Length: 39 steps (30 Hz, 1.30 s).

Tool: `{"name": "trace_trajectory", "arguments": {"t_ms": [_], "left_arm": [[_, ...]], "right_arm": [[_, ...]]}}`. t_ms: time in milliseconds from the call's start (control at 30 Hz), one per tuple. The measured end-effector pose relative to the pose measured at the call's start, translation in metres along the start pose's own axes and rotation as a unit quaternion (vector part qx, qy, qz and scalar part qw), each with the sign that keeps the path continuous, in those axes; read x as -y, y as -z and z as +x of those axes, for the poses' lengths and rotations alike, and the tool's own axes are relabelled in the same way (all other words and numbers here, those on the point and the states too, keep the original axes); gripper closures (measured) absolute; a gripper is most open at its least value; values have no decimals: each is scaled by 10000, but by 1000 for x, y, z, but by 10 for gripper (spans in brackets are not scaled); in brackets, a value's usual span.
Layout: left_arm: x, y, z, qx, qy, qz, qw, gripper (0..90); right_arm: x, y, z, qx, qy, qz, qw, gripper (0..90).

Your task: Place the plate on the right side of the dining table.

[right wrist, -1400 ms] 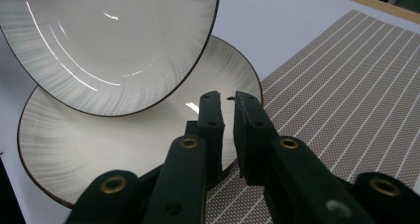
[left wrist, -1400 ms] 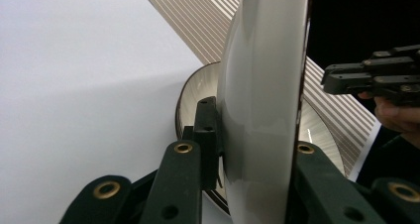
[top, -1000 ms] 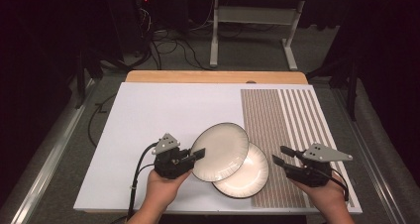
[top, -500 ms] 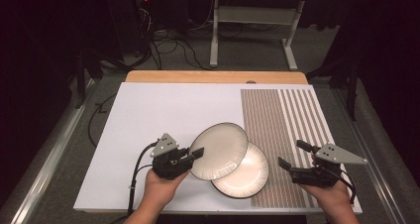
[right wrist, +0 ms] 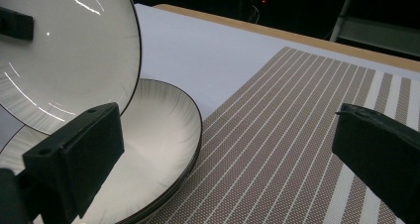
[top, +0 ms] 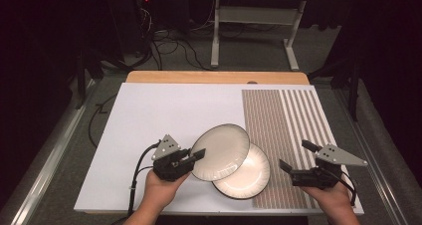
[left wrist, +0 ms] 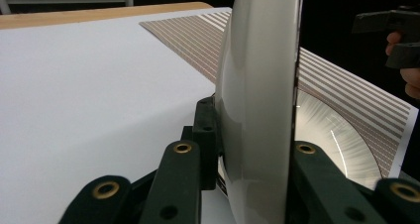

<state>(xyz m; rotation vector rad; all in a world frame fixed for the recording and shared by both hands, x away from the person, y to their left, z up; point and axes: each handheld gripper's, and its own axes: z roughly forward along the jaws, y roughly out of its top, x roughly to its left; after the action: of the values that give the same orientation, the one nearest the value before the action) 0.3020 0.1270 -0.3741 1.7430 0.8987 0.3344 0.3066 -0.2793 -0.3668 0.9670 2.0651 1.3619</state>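
Dark room behind, with cables on the floor and a white-legged frame [top: 251, 33] beyond the far edge of the counter [top: 164, 110]. Counter top is white sheet, a wooden strip along its far edge, and a brown-and-white striped mat [top: 293, 120] covering its right side.

Two white plates with thin dark rims sit near the counter's near edge, about mid-width. Lower plate [top: 249, 177] lies flat, its right part over the left edge of the striped mat. Upper plate [top: 221, 152] is lifted and tilted, its left rim raised, overlapping the lower plate from the left.

Left tool [top: 195, 158], in the person's left hand [top: 159, 190], is clamped on the left rim of the upper plate; the left gripper view shows the plate edge-on between the two black jaws, pads pressed to both faces. Cable trails from it toward the near edge.

Right tool [top: 297, 158], in the right hand [top: 331, 197], hovers over the striped mat near the counter's near right corner, just right of the lower plate and not touching it. Its jaws have just been opening and now stand wide apart, nothing between them; the right gripper view shows only mat and plate rim beyond the gap.
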Motion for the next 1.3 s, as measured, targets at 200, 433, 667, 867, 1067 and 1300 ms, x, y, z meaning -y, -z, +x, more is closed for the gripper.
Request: {"name": "trace_trajectory", "arguments": {"t_ms": [200,433,667,867,1067,1300], "left_arm": [[0,0,-1,-10,-47,0,10000,760],[0,0,-1,-2,-97,1,10000,760],[0,0,-2,2,-119,-7,9999,760],[-1,0,-2,-3,-167,-7,9999,760],[-1,1,-3,-2,-175,-11,9998,760],[0,1,-2,8,-176,-14,9998,760]], "right_arm": [[-2,-4,5,-39,61,18,10000,10],[-8,-12,15,-124,120,67,9998,11],[-16,-25,25,-270,161,115,9994,28],[-24,-33,33,-386,202,102,9990,44],[-28,-45,37,-531,153,157,9983,74],[-29,-65,41,-719,54,295,9970,142]]}}
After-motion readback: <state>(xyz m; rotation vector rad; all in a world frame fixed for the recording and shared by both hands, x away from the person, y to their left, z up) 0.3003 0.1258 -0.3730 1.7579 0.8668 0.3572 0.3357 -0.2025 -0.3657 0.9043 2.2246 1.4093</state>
